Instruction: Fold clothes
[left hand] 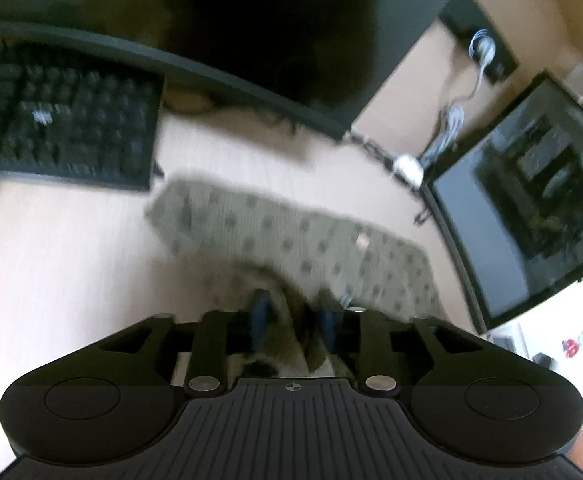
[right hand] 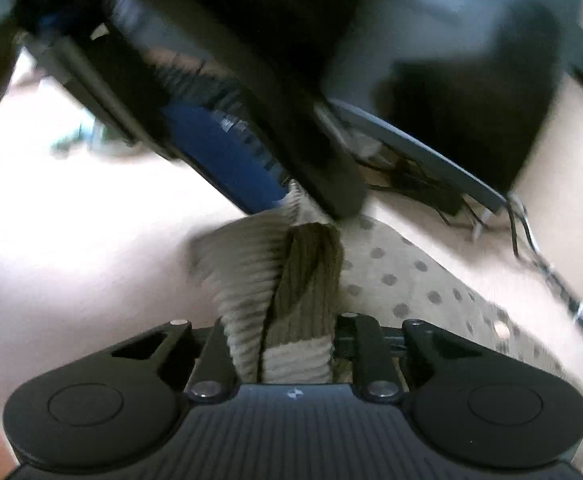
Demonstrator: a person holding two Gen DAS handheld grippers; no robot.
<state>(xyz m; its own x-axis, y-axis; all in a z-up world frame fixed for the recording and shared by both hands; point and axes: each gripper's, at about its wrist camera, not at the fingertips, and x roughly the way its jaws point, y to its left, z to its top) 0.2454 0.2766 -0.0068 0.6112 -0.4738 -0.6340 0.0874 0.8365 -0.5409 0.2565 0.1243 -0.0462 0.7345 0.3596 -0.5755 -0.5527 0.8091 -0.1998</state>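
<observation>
A beige sock with grey dots (left hand: 291, 236) lies stretched across the light wooden desk, its ribbed cuff toward me. My left gripper (left hand: 293, 320) is shut on the sock's cuff end, blue pads pinching the fabric. In the right wrist view my right gripper (right hand: 295, 344) holds the ribbed cuff (right hand: 287, 292) of the sock between its fingers, with a brown band on the cuff. The left gripper (right hand: 291, 196) shows there too, its blue pad clamped on the same cuff just ahead. The dotted foot (right hand: 423, 284) trails to the right.
A black keyboard (left hand: 59, 120) lies at the left. A large monitor (left hand: 275, 32) stands behind, a laptop or tablet screen (left hand: 531, 208) at the right. Cables (left hand: 447, 128) and a white plug (left hand: 407, 166) lie between them. The views are motion-blurred.
</observation>
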